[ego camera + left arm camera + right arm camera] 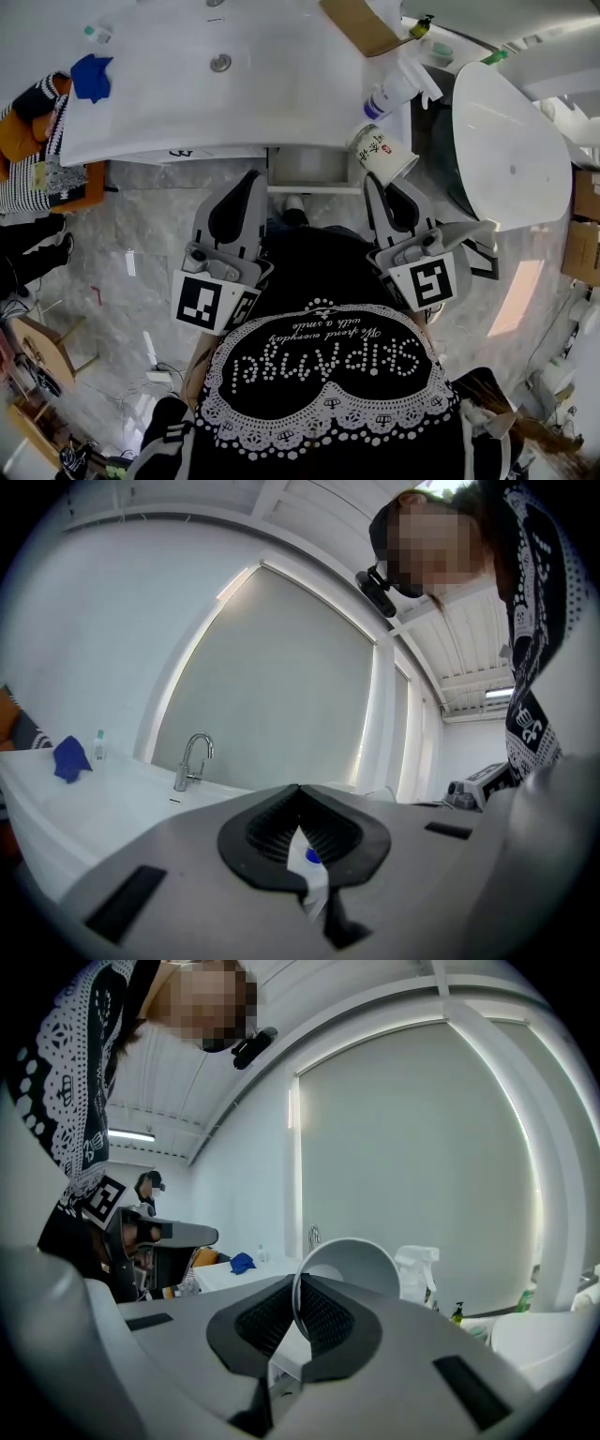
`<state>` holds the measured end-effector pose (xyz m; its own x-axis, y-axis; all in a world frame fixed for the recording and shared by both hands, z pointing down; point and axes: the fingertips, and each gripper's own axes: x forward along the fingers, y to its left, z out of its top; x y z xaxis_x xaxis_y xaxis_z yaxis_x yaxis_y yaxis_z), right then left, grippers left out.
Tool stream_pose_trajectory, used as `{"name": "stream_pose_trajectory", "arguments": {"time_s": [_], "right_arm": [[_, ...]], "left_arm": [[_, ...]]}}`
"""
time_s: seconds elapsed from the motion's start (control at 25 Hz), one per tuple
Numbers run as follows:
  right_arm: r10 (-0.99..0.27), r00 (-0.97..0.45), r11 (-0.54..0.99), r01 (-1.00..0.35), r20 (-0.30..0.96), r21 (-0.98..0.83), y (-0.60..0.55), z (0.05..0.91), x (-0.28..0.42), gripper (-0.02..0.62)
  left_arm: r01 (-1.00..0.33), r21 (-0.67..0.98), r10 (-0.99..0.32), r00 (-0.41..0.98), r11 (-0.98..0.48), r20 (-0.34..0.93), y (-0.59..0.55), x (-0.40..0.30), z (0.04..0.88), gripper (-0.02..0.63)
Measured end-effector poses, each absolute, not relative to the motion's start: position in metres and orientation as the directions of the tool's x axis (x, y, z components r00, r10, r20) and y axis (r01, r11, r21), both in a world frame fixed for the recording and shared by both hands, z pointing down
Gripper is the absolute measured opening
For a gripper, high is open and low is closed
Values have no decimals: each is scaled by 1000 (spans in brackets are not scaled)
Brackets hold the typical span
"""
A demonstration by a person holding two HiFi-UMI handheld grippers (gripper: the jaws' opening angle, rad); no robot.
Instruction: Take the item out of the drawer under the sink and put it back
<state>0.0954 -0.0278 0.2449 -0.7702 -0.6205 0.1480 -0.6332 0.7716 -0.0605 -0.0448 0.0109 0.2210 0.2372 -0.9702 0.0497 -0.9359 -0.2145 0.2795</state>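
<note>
A white paper cup (382,155) with dark print lies tilted, its mouth toward me, and my right gripper (372,180) is shut on its rim. In the right gripper view the cup (352,1265) has its rim wall pinched between the black pads (323,1316). The cup hangs just right of the open white drawer (314,169) under the sink counter (187,103). My left gripper (251,178) points at the drawer's left front corner. Its jaws meet at the tip in the left gripper view (300,794), with nothing between them.
A spray bottle (398,89), a cardboard piece (361,23) and a blue cloth (91,75) lie on the counter; the faucet (192,761) stands at its back. A large white tub (511,141) is at the right. Clothes and a chair (37,141) stand left.
</note>
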Motion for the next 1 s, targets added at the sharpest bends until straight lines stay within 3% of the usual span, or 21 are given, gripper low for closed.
{"name": "stream_pose_trajectory", "arguments": {"time_s": [0.28, 0.64, 1.0], "right_arm": [[-614, -775, 778, -626, 150, -48, -27, 245, 97, 26], [-616, -752, 787, -576, 232, 223, -30, 250, 93, 26], [-581, -773, 812, -530, 255, 244, -33, 257, 85, 26]], "left_arm": [[-939, 287, -973, 219, -191, 68, 13, -45, 224, 3], [-941, 290, -975, 204, -171, 84, 12, -49, 226, 3], [-944, 304, -985, 159, -130, 73, 16, -55, 226, 3]]}}
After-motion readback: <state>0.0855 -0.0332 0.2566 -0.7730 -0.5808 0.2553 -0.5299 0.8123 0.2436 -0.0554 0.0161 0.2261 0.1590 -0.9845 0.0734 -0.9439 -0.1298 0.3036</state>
